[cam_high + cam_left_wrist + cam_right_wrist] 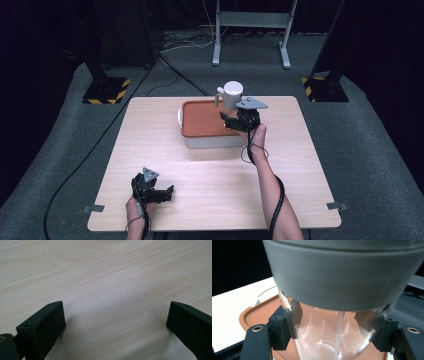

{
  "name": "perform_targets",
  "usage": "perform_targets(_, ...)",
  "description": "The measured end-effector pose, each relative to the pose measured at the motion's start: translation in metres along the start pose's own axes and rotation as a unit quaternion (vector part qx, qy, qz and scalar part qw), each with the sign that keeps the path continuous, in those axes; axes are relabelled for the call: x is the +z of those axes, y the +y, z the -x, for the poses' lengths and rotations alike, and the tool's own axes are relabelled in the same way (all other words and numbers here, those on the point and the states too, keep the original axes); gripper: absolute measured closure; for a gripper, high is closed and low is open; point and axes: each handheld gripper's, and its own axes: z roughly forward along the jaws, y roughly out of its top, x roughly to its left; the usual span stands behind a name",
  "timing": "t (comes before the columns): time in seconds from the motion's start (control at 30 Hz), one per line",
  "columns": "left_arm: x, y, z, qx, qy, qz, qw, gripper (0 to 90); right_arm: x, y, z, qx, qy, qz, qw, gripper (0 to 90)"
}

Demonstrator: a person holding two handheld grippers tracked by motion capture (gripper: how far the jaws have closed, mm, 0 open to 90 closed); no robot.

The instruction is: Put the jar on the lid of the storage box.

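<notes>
Right gripper (231, 120) has its jaws pinched on a clear cup (329, 340) with a grey lid (233, 89), held above the orange-lidded white container (200, 120) near the table's (300, 165) twelve o'clock edge, open wood all round. Left gripper (162, 192) rests at seven o'clock by the near edge, jaws spread wide over bare tabletop. The cup's base is cut off from view; beyond lie grey carpet, cables and dark stands

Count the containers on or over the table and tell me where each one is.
2. A box with an orange lid sits at the table's far middle; a clear cup with a grey cap is held over it by the right tongs.
</notes>
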Motion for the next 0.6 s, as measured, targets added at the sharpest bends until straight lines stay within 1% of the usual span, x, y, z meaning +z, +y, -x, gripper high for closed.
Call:
perform_targets(0.1,0.0,0.0,0.0,0.0,0.0,0.0,1.0,1.7,0.0023,0.0011,-0.0007,-0.003,0.0,-0.001,1.0,29.8)
perform_targets(0.6,0.0,0.0,0.0,0.0,0.0,0.0,1.0,1.8,0.0098,0.0047,-0.0002,-0.003,0.002,-0.002,1.0,29.8)
